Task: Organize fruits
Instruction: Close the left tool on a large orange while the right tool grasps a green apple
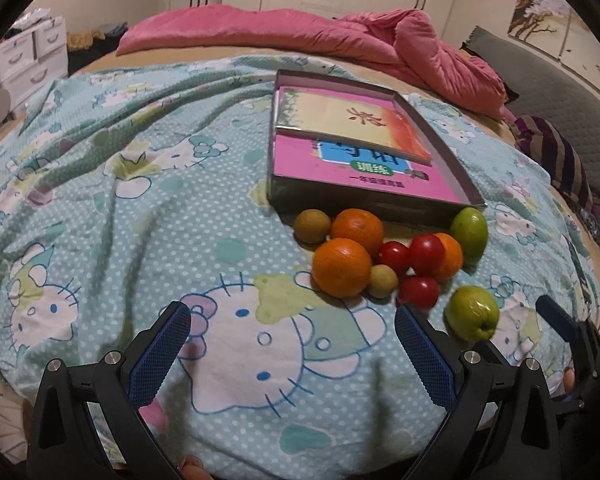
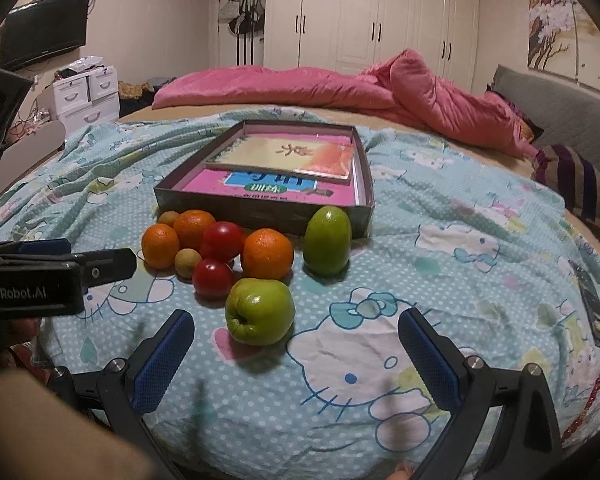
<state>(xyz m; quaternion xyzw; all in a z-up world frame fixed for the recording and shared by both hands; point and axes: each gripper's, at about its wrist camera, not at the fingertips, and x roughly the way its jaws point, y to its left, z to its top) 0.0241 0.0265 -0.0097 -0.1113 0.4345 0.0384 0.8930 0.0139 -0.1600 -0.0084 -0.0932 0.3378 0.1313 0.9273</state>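
Bed, covered by a light-blue cartoon-cat bedsheet (image 2: 440, 280); pink quilt (image 2: 300, 88) bunched along the upper centre of both views.

Cardboard box tray (image 2: 260, 208): centre of the frame in the right wrist view, upper right of centre in the left wrist view. Contents: a pink workbook (image 2: 268, 190) lying flat, with a yellow-and-orange booklet (image 2: 288, 152) on top of it.

Fruit cluster, on the bedsheet just below the tray's near wall:
- three oranges, one at the right of the group (image 2: 267, 254), two at the left (image 2: 194, 228) (image 2: 161, 246);
- two red tomatoes visible in the right wrist view (image 2: 222, 240) (image 2: 213, 278);
- one small yellowish fruit (image 2: 188, 263) among them, another (image 2: 168, 217) at the back left;
- tall green fruit (image 2: 327, 240) upright, touching the tray's near corner;
- round green apple-shaped fruit (image 2: 260, 311) set apart, nearest the camera.

Left gripper (image 1: 292, 332): lower centre of its own view, blue-padded fingers spread wide, nothing between them, over the bedsheet to the left of the fruit.

Right gripper (image 2: 296, 340): fingers spread wide, empty; the round green fruit sits just above and between the finger tips.
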